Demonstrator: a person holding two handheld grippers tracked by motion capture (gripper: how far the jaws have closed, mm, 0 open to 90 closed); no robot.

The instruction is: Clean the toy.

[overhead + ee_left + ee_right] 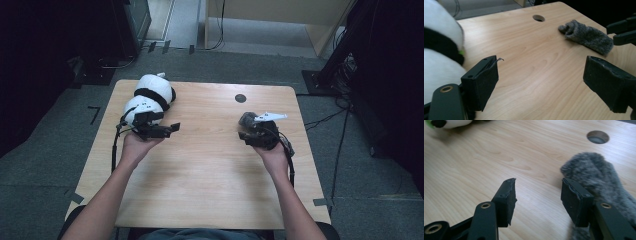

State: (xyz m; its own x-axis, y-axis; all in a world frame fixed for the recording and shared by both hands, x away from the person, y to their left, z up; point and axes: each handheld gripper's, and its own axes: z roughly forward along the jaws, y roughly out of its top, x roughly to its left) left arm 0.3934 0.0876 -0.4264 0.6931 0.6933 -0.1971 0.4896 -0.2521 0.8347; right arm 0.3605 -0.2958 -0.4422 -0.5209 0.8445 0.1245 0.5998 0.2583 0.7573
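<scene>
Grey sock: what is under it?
The grey sock lies flat on the bare wooden table. Nothing sticks out from beneath it; the wood it covers is hidden.

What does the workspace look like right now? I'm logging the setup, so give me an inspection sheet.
Surface: light wooden table with a round cable hole near the far edge.
Job's things: grey fuzzy sock lying flat near the right gripper; black-and-white plush toy at the far left, beside the left gripper.
Clutter: nothing seen.
Grippers: left gripper open, nothing between its jaws; right gripper open, the sock lying beside and behind one jaw, not between them.
Cables: a black cable trails from each gripper; more cables on the floor at right.
Surroundings: grey carpet, tape marks, dark equipment stands at the sides, a wooden panel beyond.
</scene>
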